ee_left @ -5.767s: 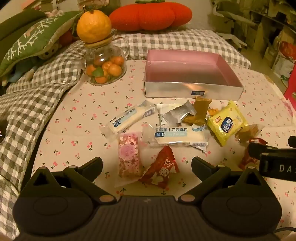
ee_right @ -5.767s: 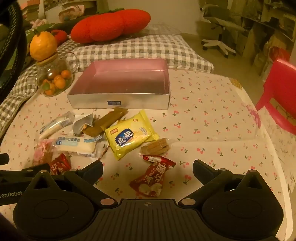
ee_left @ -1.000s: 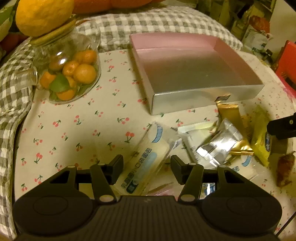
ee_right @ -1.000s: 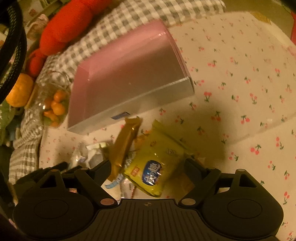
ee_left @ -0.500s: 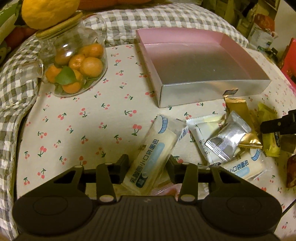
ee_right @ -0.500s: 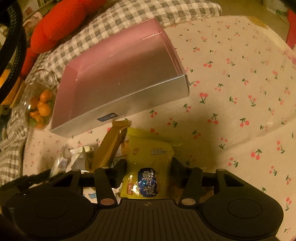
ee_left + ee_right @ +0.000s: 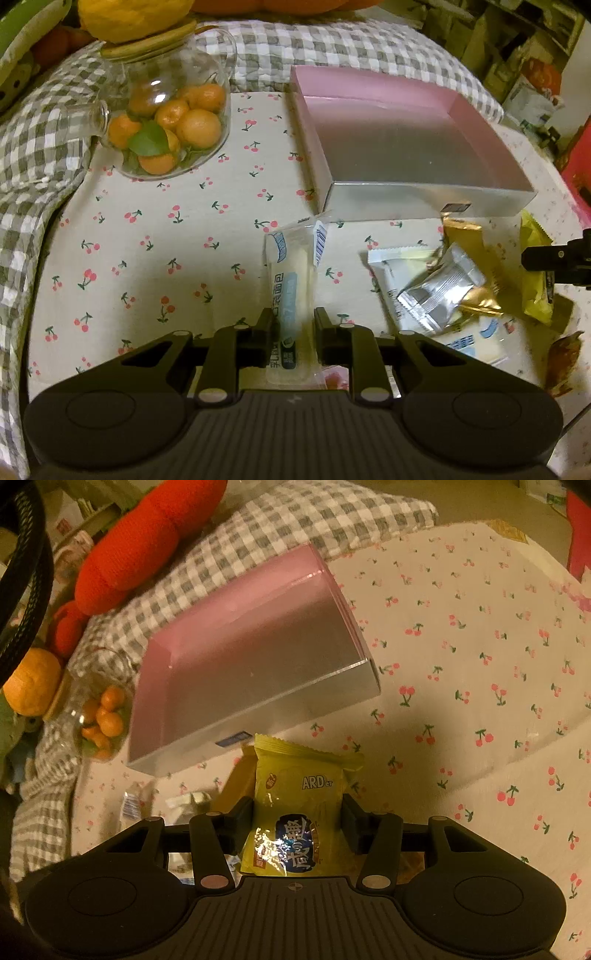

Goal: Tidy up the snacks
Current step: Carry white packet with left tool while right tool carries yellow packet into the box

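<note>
Pink box (image 7: 402, 155) bare inside, glass jar (image 7: 166, 125) holding oranges — both tongs clamping snack packets.

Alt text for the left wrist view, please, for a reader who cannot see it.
The left hand-held gripper is shut on a long white bread packet over a cherry-print cloth. An empty pink box sits ahead, a glass jar of small oranges to its left, and more snack packets lie at right.

A lived-in home room – a cherry-print cloth (image 7: 155, 266), a checked quilt (image 7: 295, 528) and a red plush cushion (image 7: 147, 535) lie together, with a glass jar of small oranges (image 7: 166, 122) and stacked cardboard boxes (image 7: 517, 44) behind
</note>
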Demonstrator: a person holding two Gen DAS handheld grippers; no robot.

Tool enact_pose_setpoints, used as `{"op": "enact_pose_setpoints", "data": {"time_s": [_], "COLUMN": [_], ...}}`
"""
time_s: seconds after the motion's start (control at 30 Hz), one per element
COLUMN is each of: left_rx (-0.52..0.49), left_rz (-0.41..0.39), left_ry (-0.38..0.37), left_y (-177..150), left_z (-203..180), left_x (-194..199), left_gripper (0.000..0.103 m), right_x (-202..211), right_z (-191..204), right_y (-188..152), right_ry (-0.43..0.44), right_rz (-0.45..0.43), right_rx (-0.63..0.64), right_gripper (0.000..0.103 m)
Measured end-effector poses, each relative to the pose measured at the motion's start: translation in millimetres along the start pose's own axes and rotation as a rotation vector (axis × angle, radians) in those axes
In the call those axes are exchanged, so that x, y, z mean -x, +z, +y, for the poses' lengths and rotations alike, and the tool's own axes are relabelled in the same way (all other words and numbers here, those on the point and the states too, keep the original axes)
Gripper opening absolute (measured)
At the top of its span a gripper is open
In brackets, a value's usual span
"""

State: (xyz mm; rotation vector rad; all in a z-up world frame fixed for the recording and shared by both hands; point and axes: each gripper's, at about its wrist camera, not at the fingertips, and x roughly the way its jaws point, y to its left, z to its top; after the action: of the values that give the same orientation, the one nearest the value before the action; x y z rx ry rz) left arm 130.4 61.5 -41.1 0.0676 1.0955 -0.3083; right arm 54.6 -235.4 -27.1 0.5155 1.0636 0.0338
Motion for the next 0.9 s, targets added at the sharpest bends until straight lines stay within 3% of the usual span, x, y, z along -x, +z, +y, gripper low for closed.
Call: {"op": "enact_pose_setpoints", "data": {"time_s": [0.53,0.9], "left_rx": [0.070,0.114], "left_rz": [-0.095,-0.195], "left_ry": [-0.043,-0.064], "left_y": [12.5,39.5], "left_z": [-7.1,-29.8], "left_x": [24.7,30.5], "left_gripper": [0.019,0.018], "right_x": [26.8,27.2], "right_z": [-1.9,-6.1], "right_y": [21.4,47.9], "right_ry": [0.117,0.272], "right_rz": [-0.069,-0.161], "right_rx": [-0.075,-0.147], "right_gripper": [0.049,0.049]}}
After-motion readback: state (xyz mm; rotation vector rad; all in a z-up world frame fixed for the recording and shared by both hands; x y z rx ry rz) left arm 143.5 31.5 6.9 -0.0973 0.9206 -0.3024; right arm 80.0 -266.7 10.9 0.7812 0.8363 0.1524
